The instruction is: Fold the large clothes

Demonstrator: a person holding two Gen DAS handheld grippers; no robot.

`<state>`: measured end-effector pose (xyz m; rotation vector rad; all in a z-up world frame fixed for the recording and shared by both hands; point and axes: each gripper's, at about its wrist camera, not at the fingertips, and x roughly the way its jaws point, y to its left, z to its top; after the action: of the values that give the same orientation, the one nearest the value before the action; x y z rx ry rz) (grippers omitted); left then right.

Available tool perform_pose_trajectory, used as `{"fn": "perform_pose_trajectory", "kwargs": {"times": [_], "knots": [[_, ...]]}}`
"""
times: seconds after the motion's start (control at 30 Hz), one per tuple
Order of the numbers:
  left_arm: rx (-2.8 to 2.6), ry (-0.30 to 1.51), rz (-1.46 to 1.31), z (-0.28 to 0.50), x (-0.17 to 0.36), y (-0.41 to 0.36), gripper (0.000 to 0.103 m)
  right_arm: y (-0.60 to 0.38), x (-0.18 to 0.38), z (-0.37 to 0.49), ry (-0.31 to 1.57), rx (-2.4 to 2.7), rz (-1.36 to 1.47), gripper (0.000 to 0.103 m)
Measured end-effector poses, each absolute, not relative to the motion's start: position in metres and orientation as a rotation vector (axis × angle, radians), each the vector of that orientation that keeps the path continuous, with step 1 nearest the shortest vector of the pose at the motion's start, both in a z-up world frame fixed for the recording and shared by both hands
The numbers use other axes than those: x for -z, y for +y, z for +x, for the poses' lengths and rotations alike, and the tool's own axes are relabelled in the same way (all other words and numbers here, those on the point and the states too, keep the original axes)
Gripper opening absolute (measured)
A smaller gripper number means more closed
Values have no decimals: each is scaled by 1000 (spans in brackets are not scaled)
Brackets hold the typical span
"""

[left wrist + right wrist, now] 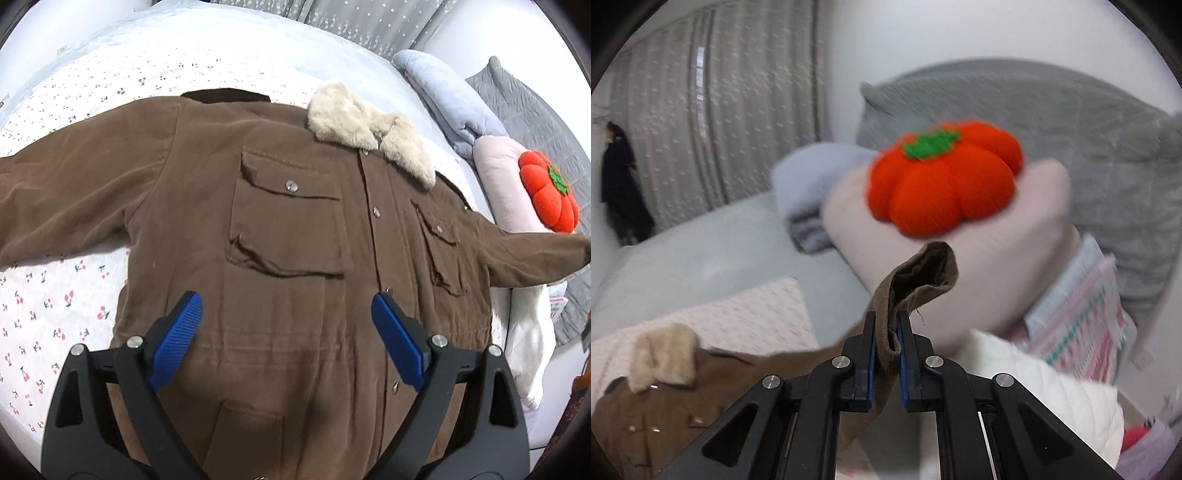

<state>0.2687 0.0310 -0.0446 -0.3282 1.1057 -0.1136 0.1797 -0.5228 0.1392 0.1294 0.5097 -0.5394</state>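
One big bed (55, 306), under a cherry-print sheet, carries the whole job, with a grey quilt (1052, 122), a folded blue blanket (443, 96) and a pale pink pillow (979, 266) piled along its far side. Spread front-up across the sheet lies the brown jacket (207, 192), buttoned down the middle, both sleeves stretched out to the sides, its cream fur collar (369, 125) toward the pillows. An orange pumpkin cushion (942, 184) sits on the pink pillow, just beyond the sleeve end.

The left tool (286, 325) hovers above the jacket's lower front with its blue pads wide apart and nothing between them. The right tool (886, 339) is clamped tight on the sleeve cuff (916, 280), which stands up out of the pads, lifted clear of the bed.

I judge the step in hand to be the first sleeve fold. The next move calls for carrying that cuff across the chest toward the pocket (288, 221), laying it flat without dragging the body, while the free tool could pin the front to stop it shifting
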Motion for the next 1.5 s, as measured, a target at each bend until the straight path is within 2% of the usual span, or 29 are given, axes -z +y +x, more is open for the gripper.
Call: {"fn": "perform_pose_trajectory", "kwargs": {"times": [0.2, 0.33, 0.43, 0.57, 0.83, 0.93, 1.0, 1.2, 1.37, 1.5], "knots": [[123, 1045, -338, 281, 39, 29, 93, -434, -180, 222, 457, 313, 30, 9], [150, 997, -387, 282, 51, 33, 93, -367, -180, 248, 467, 173, -31, 9], [152, 1030, -426, 283, 72, 36, 93, -314, -168, 268, 498, 67, -75, 9], [163, 1074, -424, 286, 80, 37, 93, -243, -133, 293, 562, -80, -124, 10], [78, 1061, -533, 281, 79, 77, 93, -126, -5, 343, 822, -365, -138, 13], [63, 1070, -548, 277, 75, 88, 93, -109, 27, 340, 922, -482, -108, 28], [59, 1069, -521, 276, 68, 93, 93, -105, 32, 334, 925, -481, -147, 44], [84, 1122, -347, 298, 41, 85, 93, -157, 10, 329, 877, -361, -208, 67], [230, 1069, -262, 341, 37, 43, 93, -237, 2, 335, 867, -231, -101, 76], [387, 1027, -259, 386, 60, 1, 92, -296, 8, 334, 877, -129, -22, 78]]}}
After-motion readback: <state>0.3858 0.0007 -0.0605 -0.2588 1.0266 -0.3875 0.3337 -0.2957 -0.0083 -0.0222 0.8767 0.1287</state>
